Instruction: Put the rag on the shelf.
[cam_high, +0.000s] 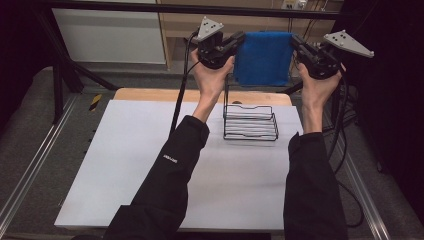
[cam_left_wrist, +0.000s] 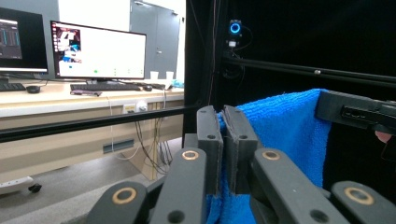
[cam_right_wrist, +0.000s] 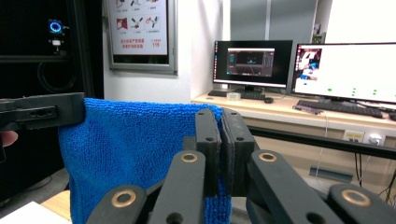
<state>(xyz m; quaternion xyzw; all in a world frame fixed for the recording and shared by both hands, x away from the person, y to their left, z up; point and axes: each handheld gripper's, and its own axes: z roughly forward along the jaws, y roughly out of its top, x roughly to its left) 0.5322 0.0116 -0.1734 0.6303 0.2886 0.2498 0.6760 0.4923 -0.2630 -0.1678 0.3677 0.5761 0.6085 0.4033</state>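
High view: my left gripper (cam_high: 239, 41) and right gripper (cam_high: 295, 44) stretch a blue cloth (cam_high: 263, 57) above the wire rack (cam_high: 250, 121) on the counter (cam_high: 125, 165). Left gripper view: jaws pinch the cloth's corner. Right gripper view: jaws clamp its opposite corner.

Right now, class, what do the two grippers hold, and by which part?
A blue towel, stretched between them: left gripper pinches its upper left corner, right gripper its upper right.
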